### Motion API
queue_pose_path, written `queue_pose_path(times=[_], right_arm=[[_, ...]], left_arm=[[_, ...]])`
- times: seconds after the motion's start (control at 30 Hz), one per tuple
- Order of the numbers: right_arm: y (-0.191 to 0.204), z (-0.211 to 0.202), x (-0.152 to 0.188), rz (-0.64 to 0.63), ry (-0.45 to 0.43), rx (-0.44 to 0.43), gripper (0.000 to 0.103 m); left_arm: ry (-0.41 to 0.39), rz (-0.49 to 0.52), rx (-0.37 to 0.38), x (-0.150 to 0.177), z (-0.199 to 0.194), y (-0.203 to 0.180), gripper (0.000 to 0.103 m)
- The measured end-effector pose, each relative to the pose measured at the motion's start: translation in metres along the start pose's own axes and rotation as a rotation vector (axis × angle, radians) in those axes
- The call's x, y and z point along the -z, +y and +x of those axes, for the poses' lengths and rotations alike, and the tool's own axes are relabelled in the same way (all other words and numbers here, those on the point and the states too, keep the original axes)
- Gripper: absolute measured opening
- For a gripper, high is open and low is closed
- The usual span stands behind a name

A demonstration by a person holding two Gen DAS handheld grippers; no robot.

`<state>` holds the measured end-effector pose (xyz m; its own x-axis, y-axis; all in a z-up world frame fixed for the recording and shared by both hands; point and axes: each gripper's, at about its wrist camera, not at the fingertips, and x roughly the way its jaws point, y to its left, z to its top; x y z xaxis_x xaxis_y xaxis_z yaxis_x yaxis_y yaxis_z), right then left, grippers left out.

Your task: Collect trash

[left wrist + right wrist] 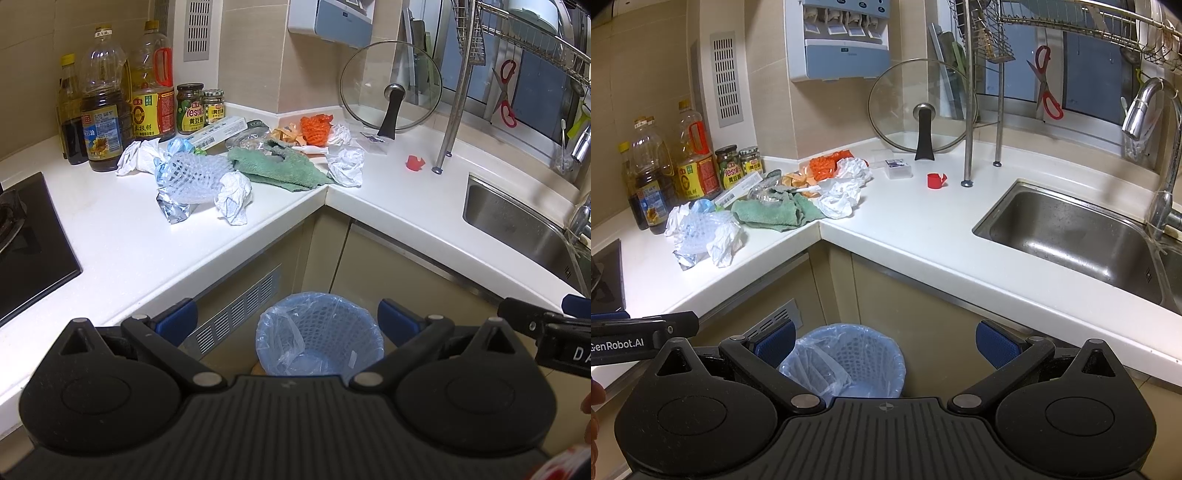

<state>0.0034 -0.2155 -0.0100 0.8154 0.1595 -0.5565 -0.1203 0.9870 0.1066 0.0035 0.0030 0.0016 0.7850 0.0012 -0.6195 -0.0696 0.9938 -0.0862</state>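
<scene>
Below the inside corner of the bench (110, 236), on the floor, stands the bin (320, 334), lined with a blue bag and, as far as I can see, holding no trash yet. I take that bin as my landmark.

Both my grippers hang above and on the near side of the bin. The left gripper (288, 319) has its jaws spread wide and empty; the right gripper (885, 341) likewise stands wide and carries nothing.

All the trash lies up and beyond the bin, on the bench around the corner. Up and to the left of the bin: a foam fruit net (194, 173), a crumpled paper ball (233, 197) touching its right end, and a foil wrapper (173, 210) at its near end. Up and to the right: another paper ball (346, 165). Between them lies a green cloth (280, 166), which I judge not to be trash.

The foam net is the only item with a clear long axis; it runs roughly left to right, across the line of my left jaws.

Judgement: the left gripper is nearer the net group, the right gripper nearer the right-hand paper ball. The next move calls for a reach forward and upward from the bin.
</scene>
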Motion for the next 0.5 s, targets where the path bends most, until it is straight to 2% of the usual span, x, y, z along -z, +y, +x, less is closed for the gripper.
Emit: queue_pose_path(times=[0.5], right_arm=[[0.0004,0.0002,0.0005,0.001,-0.001,0.0,0.103]], left_arm=[[0.0,-0.002,0.001,-0.0001,0.0001,-0.0002,0.103]])
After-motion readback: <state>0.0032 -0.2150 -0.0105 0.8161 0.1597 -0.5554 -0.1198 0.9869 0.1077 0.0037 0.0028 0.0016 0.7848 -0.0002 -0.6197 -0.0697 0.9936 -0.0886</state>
